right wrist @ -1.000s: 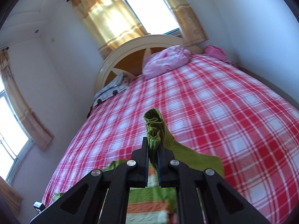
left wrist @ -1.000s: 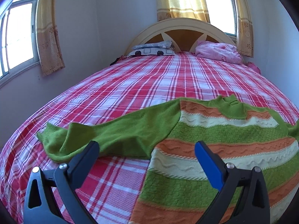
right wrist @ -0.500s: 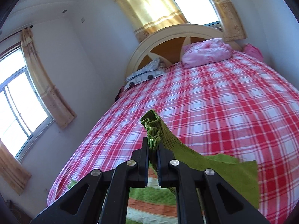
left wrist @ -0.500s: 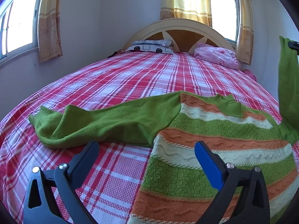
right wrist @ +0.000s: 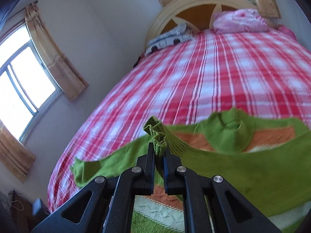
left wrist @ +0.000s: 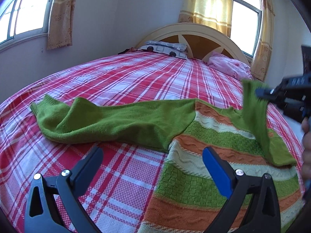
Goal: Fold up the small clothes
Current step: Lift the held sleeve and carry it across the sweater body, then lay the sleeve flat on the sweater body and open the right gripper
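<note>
While the left hand-held gripper [left wrist: 152,160] hangs with its jaws wide apart and nothing between them, the sweater [left wrist: 219,163] lies flat on the bed [left wrist: 136,77] just ahead of it. The sweater's left sleeve [left wrist: 108,122] stretches out to the left of that gripper, resting on the plaid cover. Further right, the right hand-held gripper [right wrist: 159,156] is clamped on the cuff [right wrist: 156,136] of the right sleeve [left wrist: 256,116], holding it raised above the striped body.
</note>
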Available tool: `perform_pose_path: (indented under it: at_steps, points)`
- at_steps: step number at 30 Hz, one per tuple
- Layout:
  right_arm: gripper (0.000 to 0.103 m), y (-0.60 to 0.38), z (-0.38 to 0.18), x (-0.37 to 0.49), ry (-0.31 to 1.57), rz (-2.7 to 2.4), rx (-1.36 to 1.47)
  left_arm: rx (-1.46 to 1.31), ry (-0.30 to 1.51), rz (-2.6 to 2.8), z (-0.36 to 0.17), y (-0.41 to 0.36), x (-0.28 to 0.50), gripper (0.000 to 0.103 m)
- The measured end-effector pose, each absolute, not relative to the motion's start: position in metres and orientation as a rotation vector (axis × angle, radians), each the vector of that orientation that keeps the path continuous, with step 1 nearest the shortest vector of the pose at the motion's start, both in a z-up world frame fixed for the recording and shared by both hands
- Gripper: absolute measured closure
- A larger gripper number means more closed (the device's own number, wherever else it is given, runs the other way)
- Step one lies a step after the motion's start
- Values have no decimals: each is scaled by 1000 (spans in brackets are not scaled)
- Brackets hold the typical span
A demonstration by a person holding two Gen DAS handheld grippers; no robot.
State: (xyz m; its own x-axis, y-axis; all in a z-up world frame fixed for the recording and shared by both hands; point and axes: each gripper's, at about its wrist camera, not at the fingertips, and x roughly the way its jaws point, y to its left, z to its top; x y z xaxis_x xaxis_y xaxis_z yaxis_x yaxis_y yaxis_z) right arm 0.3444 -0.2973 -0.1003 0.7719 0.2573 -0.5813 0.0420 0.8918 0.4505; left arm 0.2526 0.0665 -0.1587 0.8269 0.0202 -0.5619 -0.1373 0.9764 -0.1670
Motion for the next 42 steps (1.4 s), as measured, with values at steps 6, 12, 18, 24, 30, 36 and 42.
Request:
perform_pose_path:
  at_steps: [6, 12, 18, 24, 30, 36, 42]
  points:
    - [96, -274, -165, 364, 810, 170, 485, -203, 601, 86, -160, 66, 254, 0]
    - [31, -258, -187, 353, 901, 254, 440, -195, 615, 86, -162, 66, 256, 0]
    - [31, -279, -168, 295, 887, 135, 341, -95, 720, 15, -151, 55, 270, 0]
    - [31, -297, -166, 243, 829, -66, 225, 37, 663, -136, -122, 19, 292, 0]
    - [31, -292, -182, 226, 802, -70, 193, -53, 903, -200, -165, -7, 341, 54]
    - [30, -298, -191, 225, 788, -42, 266, -81, 923, -168, -180, -19, 344, 64]
    - [30, -302, -189, 221, 761, -34, 305, -59, 898, -195, -177, -25, 345, 95]
